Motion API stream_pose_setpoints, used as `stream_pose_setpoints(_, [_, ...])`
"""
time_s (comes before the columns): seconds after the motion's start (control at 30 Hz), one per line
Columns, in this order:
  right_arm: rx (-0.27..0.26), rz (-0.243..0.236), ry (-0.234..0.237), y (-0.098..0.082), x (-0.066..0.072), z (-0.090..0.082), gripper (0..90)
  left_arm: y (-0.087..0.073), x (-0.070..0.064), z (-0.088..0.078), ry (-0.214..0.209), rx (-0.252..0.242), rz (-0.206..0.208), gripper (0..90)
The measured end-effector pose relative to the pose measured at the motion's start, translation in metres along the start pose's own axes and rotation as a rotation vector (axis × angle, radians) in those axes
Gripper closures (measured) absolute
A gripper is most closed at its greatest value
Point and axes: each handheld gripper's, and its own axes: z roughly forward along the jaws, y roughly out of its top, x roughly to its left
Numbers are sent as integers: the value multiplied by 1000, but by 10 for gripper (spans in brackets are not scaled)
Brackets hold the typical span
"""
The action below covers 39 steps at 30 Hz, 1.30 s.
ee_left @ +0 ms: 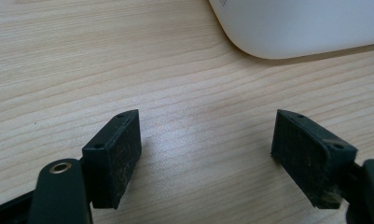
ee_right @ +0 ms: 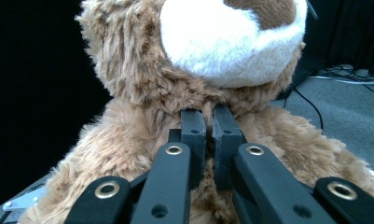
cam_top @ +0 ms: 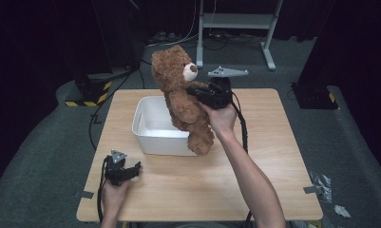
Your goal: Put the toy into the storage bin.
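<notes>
High view: right gripper [cam_top: 197, 91] held up over the wooden table [cam_top: 273, 156], jaws pinched on the chest of a brown teddy bear [cam_top: 181, 95], just under its white muzzle. Bear hangs roughly upright, tilted a bit, head above the far rim, legs dangling over the front right corner of the white bin [cam_top: 152, 128]; whether a foot touches the rim is hard to tell. Bin sits left of table centre, open side up, inside looks bare. Left gripper [cam_top: 137, 167] rests low at the near left of the table, in front of the bin and apart from it, jaws pointing right. Dark floor around, metal stand [cam_top: 235, 21] at the back, black-yellow taped base [cam_top: 88, 92] far left. Left gripper view: the two black pads [ee_left: 112, 156] stand wide apart over bare wood, nothing between them; curved corner of the white bin [ee_left: 296, 28] at top right. Right gripper view: jaws nearly together, tips buried in the bear's [ee_right: 142, 135] fur at the neck, a pinch of plush clamped between them; white muzzle directly above.
</notes>
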Motion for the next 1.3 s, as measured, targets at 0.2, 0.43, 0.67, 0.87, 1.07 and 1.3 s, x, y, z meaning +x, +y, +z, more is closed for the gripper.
stream_pose_setpoints(0.2, [-13,-4,0,4,3,-6,864,0,0,0,0,0,0,239])
stream_pose_setpoints(0.43, [3,-13,1,8,7,3,865,0,0,0,0,0,0,239])
stream_pose_setpoints(0.67, [13,-11,7,11,13,15,865,0,0,0,0,0,0,240])
stream_pose_setpoints(0.87, [25,-17,8,11,15,23,865,0,0,0,-2,-1,1,240])
stream_pose_setpoints(1.07, [40,-9,10,9,14,33,866,0,0,0,-3,-1,1,240])
stream_pose_setpoints(1.3, [63,-8,4,5,13,45,868,0,0,0,-3,-1,1,240])
